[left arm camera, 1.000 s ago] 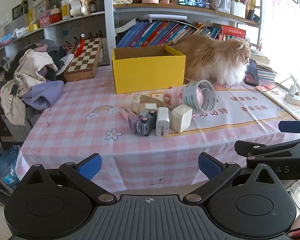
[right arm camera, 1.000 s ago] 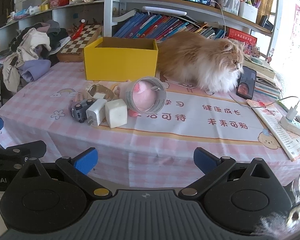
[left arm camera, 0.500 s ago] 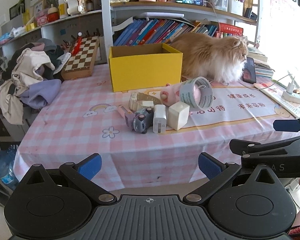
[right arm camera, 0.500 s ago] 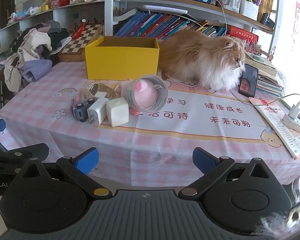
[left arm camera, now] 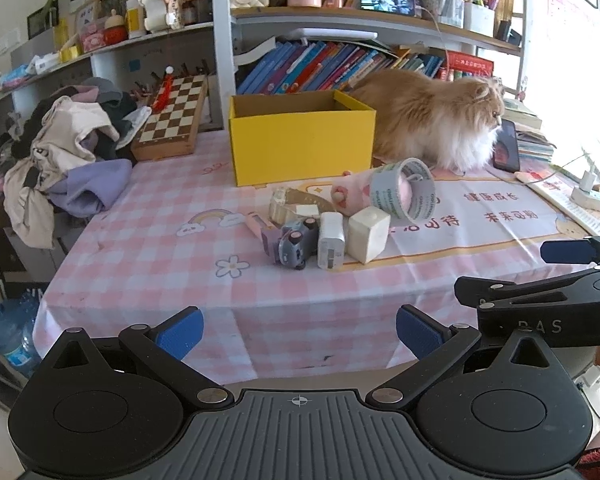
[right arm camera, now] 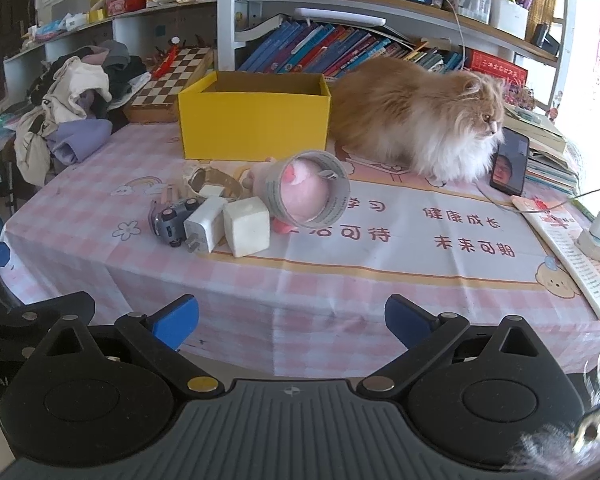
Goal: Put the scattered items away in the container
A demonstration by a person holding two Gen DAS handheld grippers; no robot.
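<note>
Right now both tools hang off the near edge of the table (left arm camera: 148, 280), short of everything on it. The left gripper (left arm camera: 298, 334) has its blue-padded fingers spread wide with nothing between them, and the right gripper (right arm camera: 292, 322) is spread the same way and holds nothing.

The yellow box (left arm camera: 302, 148) is the landmark: it stands open-topped toward the far side of the pink checked cloth. From these angles I cannot tell what lies inside it. Just in front of the box, toward the grippers, the scattered items sit in one tight cluster. A roll of tape (right arm camera: 310, 190) stands on its edge with a pink plush toy (right arm camera: 304, 198) showing through its ring. In front of the tape, further from the box, a white cube (right arm camera: 247, 226) stands beside a white charger (right arm camera: 204, 229), and a small grey toy car (right arm camera: 171, 220) rests against the charger on the side away from the cube. Between these and the box lies a cream band-like thing (left arm camera: 296, 202), and a pink stick (left arm camera: 260, 226) lies by the car.

Close beside the box, on its right side, a long-haired orange cat (right arm camera: 416, 118) stands on the table. A phone (right arm camera: 510, 166) is propped just past the cat. On the box's other side lean a chessboard (left arm camera: 172, 118) and a heap of clothes (left arm camera: 68, 152).
</note>
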